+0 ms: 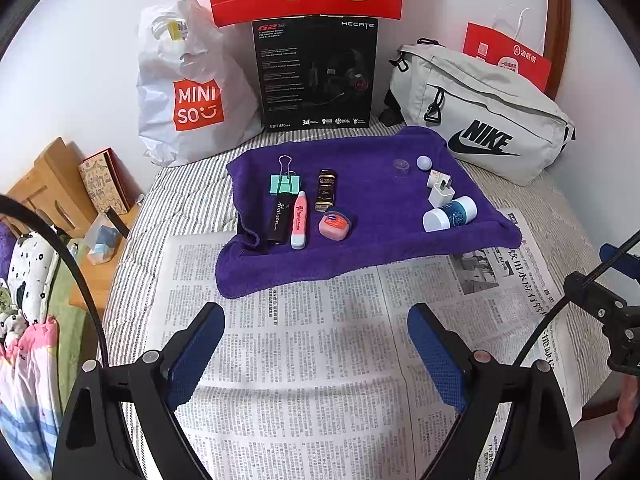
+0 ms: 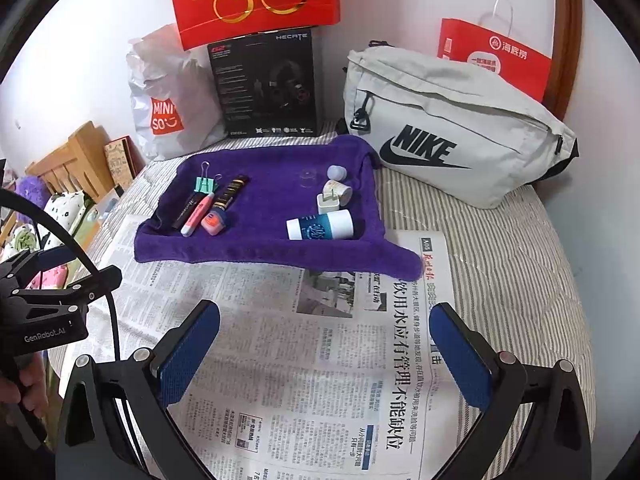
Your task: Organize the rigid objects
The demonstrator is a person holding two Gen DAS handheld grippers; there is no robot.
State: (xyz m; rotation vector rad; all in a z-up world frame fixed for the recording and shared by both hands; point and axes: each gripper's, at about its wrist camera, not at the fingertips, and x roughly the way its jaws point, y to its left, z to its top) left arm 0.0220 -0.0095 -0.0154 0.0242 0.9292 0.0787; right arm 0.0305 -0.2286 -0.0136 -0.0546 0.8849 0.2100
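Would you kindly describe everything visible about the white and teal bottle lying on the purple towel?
The white and teal bottle is a short cylinder that looks like plastic, with a wide white cap at each end and a teal label band bearing a pale emblem. It lies on its side at the right of the purple towel, near the towel's front edge. The white plug adapter sits just behind it, close enough that contact cannot be judged. Neither gripper touches it.

Newspaper (image 1: 320, 360) ahead lies bare, open approach to purple towel (image 1: 360, 248); towel's middle free between left item cluster and right cluster; bags and black box (image 1: 316, 76) wall the back.
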